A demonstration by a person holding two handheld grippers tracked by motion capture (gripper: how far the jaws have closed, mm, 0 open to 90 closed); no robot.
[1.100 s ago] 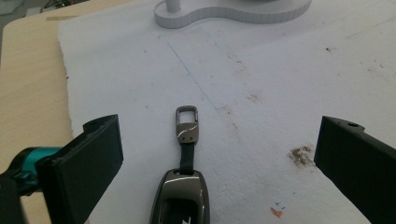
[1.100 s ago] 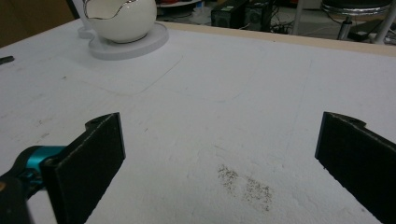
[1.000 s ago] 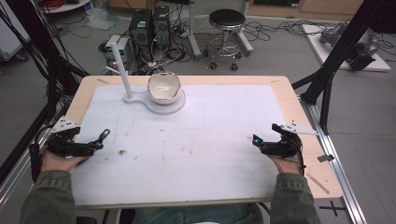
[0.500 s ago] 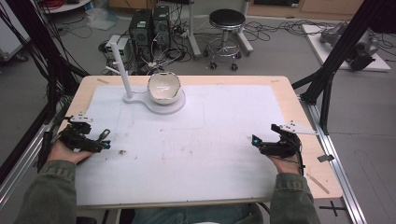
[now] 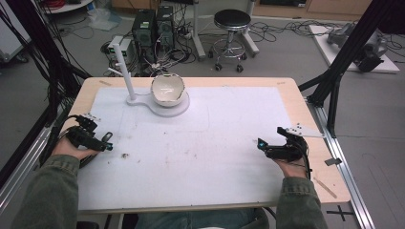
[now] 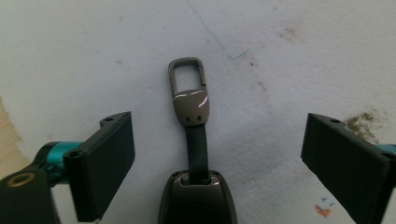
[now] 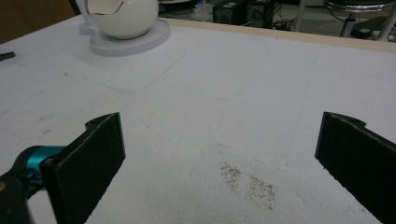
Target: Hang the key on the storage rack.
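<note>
A dark metallic key fob (image 6: pixel 197 198) with a black strap and a clasp (image 6: pixel 187 77) lies on the white mat (image 5: pixel 215 124). My left gripper (image 6: pixel 217 140) straddles it, open. Its jaws have just been closing a little, and the pads stand clear of the fob on both sides. In the high view the left gripper (image 5: pixel 102 142) sits near the mat's left edge. My right gripper (image 5: pixel 261 143) rests at the right side of the mat, open. In the right gripper view it (image 7: pixel 219 163) has nothing but bare mat between its jaws.
A white egg-shaped bowl (image 5: pixel 167 89) with a jagged rim sits on a round white base (image 5: pixel 179 109) with an upright post (image 5: pixel 126 76) at the back left. It also appears far off as the bowl (image 7: pixel 123 16). Brown specks (image 5: pixel 125 155) mark the mat.
My left gripper has moved right and slightly away from the person, over the key fob. The right gripper has stayed put.
</note>
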